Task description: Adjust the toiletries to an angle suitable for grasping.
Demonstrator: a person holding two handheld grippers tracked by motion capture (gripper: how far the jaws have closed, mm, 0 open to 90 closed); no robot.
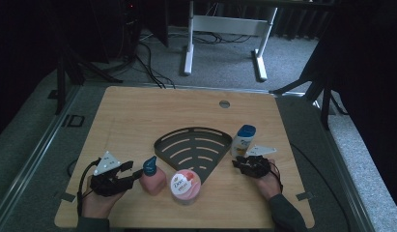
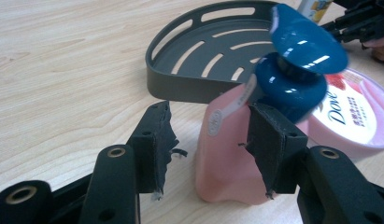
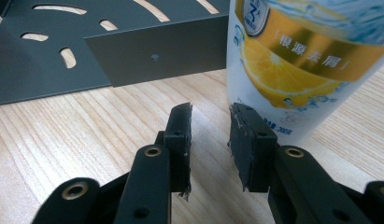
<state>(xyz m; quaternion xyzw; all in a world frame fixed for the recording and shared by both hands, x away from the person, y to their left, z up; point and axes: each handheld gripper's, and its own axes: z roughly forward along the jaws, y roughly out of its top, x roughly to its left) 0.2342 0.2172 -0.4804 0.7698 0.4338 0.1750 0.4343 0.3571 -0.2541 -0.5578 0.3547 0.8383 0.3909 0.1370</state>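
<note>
On the tabletop [image 1: 138,111], front left, the pink pump bottle [image 2: 227,154] stands upright just beside the Dove jar [image 1: 185,186], between the left gripper's [image 2: 210,140] parted jaws; one pad seems to touch it. Right gripper [image 3: 210,135], jaws apart and empty, sits near the orange-label bottle [image 3: 297,60] beside the grey rack [image 1: 192,147].

Orange-label bottle [image 3: 302,60] cut off by top edge; pink bottle's [image 2: 227,154] blue pump head [image 2: 306,44] blurred, perhaps moving
</note>
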